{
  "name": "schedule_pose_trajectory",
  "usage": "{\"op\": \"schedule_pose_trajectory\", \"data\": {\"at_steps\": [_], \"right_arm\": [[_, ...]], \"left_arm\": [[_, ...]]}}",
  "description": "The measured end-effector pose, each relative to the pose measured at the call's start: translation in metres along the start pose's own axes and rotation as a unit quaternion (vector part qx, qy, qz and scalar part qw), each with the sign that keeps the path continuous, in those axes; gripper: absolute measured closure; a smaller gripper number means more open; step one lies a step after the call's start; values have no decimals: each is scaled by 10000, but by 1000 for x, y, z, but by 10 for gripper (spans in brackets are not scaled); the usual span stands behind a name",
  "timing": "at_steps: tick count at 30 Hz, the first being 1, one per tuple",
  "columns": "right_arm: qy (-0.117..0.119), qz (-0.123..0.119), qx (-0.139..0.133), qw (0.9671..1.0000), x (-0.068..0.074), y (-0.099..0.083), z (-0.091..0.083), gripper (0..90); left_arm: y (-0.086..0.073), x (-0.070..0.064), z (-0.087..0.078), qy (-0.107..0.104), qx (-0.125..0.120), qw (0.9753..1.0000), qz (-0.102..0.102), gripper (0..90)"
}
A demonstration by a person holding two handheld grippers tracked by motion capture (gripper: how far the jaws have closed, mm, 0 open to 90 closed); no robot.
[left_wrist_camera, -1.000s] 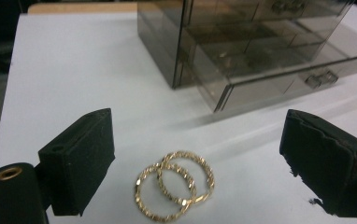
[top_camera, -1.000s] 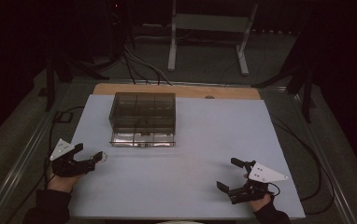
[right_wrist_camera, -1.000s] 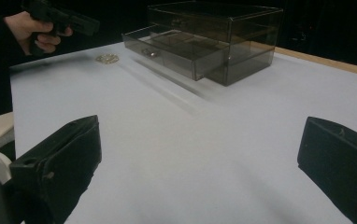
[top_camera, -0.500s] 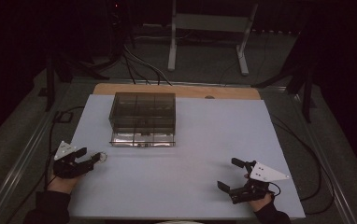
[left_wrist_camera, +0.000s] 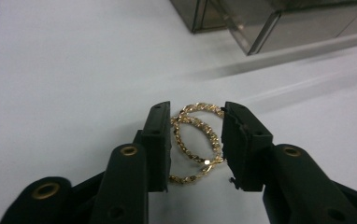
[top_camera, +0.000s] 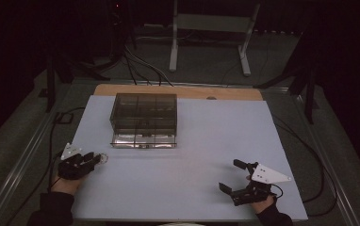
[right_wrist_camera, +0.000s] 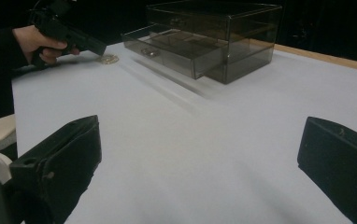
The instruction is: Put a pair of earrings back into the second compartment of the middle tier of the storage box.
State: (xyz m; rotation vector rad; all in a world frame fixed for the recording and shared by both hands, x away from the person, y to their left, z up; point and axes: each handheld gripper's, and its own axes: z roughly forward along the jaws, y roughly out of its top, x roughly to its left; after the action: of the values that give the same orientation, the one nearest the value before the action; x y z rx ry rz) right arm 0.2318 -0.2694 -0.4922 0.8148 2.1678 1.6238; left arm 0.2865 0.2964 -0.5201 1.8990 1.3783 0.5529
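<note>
A smoky clear drawer box (top_camera: 143, 118) stands toward the far left of the white table (top_camera: 206, 141), its bottom drawer (top_camera: 143, 140) pulled out. Left gripper (top_camera: 94, 158) rests near the left edge; right gripper (top_camera: 232, 175), jaws spread, sits near the front right.

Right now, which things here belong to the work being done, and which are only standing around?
Probably in the work:
- gold hoop earrings, between the left gripper jaws, on the white table
- clear drawer box, bottom drawer pulled out
- right gripper, open, holding nothing

Only standing around:
- metal stand behind the table
- cables on the floor
</note>
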Motion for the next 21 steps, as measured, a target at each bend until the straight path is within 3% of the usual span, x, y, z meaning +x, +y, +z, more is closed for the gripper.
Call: {"op": "schedule_pose_trajectory", "data": {"at_steps": [3,12,21], "right_arm": [[-2,13,-5,10000,0,0,0,0],[-21,-7,34,10000,0,0,1,0],[-49,-20,71,10000,1,0,2,0]], "left_arm": [[-1,1,4,-87,74,9999,-77,676],[1,-1,8,-17,229,9997,81,782],[5,0,10,81,347,9993,-99,881]]}}
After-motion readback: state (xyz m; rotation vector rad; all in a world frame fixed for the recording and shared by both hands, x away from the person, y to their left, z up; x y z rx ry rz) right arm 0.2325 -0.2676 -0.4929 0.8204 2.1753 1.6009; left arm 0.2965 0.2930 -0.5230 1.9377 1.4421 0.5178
